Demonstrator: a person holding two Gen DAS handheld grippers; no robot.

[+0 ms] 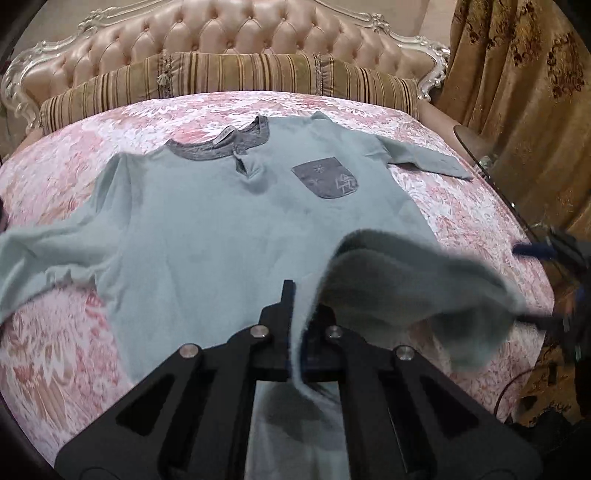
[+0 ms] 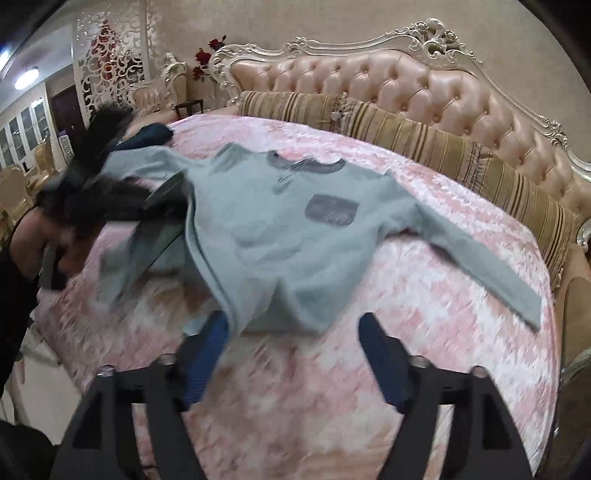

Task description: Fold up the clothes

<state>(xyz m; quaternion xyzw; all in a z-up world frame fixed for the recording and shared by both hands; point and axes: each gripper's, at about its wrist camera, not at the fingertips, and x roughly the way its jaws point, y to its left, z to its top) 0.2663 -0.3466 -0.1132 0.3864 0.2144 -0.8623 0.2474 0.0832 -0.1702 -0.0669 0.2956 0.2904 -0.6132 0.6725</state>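
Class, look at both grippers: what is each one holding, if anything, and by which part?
The left gripper is shut on the bottom hem of the light blue shirt, lifting it. The right gripper is open and holds nothing.

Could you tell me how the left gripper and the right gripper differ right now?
The left gripper is shut on the hem of the light blue shirt, lifting it off the pink bedspread; the right gripper stands open, its fingers holding nothing. Both point down at the bed.

Pink floral bedspread [image 1: 461, 206], striped bolster [image 1: 229, 74] up against a tufted headboard [image 1: 221, 33], gold patterned curtain [image 1: 517, 74] off right.
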